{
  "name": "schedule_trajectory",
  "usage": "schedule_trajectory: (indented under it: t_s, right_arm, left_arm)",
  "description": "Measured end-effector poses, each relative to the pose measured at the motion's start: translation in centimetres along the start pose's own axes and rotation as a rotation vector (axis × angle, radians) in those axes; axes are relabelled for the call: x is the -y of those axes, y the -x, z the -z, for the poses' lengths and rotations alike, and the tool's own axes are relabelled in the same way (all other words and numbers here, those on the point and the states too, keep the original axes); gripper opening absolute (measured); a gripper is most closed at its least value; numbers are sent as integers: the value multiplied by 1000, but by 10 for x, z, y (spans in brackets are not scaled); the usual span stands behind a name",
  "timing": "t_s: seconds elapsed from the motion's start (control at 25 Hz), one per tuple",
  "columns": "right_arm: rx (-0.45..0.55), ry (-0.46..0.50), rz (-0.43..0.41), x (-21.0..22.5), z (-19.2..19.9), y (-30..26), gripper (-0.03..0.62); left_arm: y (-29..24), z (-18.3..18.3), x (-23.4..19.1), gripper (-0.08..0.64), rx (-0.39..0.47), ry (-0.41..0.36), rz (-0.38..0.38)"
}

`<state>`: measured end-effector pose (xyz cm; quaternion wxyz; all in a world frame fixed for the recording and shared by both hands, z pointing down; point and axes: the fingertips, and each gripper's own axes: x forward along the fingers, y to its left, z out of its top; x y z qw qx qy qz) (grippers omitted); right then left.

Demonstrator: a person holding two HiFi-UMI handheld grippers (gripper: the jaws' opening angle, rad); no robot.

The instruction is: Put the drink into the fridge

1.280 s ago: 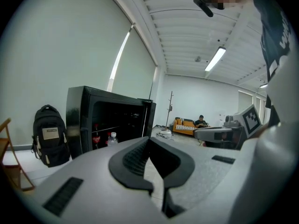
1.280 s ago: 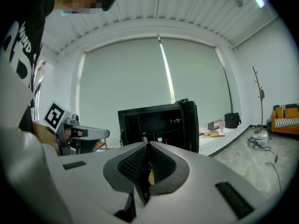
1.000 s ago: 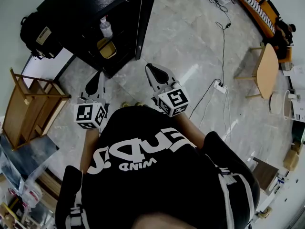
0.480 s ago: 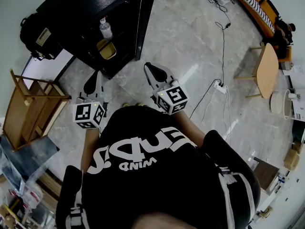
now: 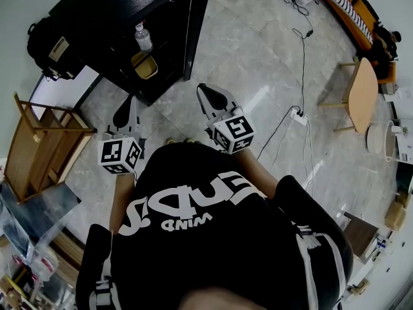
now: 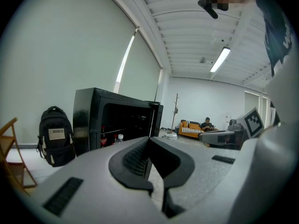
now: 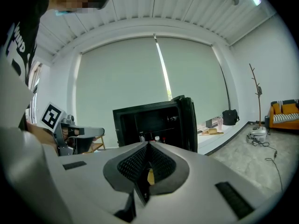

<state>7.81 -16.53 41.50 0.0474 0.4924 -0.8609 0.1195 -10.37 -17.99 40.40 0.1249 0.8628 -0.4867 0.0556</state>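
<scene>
Left gripper (image 6: 149, 140): the jaws are found together at the tips, with nothing between them. Right gripper (image 7: 148, 145): the jaws are likewise pressed together and empty. Both are held side by side above the floor (image 5: 258, 57), pointed toward the fridge (image 5: 110, 2) and well apart from it.

The fridge is recorded as a low black cabinet with its door (image 5: 197, 24) swung open. The drink (image 5: 143, 37) is seen standing upright inside, near the open front. A yellow tub (image 5: 146, 66) is noted close by it; whether this lies below or in front cannot be told. A red-labelled bottle (image 6: 103, 141) is noted beside the drink.

Appearance: a small clear bottle with a white cap; the fill level cannot be made out.

Handling, as judged: the bottle is taken to be thin plastic, light to moderate in weight and not fragile. The wall is expected to give under a hard squeeze, and the smooth surface may slip. If a hold is required, it is best taken across the straight body below the shoulder, with the bottle kept upright.

The placing is judged done; the door is not yet shut
</scene>
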Motion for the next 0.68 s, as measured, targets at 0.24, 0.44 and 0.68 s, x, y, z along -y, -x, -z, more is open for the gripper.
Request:
schedule_trajectory:
  t_s: [0.24,0.44,0.68]
  right_arm:
    - [-2,-3,2,-1,1,3,25]
    - [-5,-9,4,-1,3,8,25]
    - [-5,-15,10,-2,6,12,25]
  left_arm:
    - [3,3,3,8,-7,11,-1]
    - [7,5,5,8,-9,17,-3]
    - [11,9,6,8,-15,25,-6]
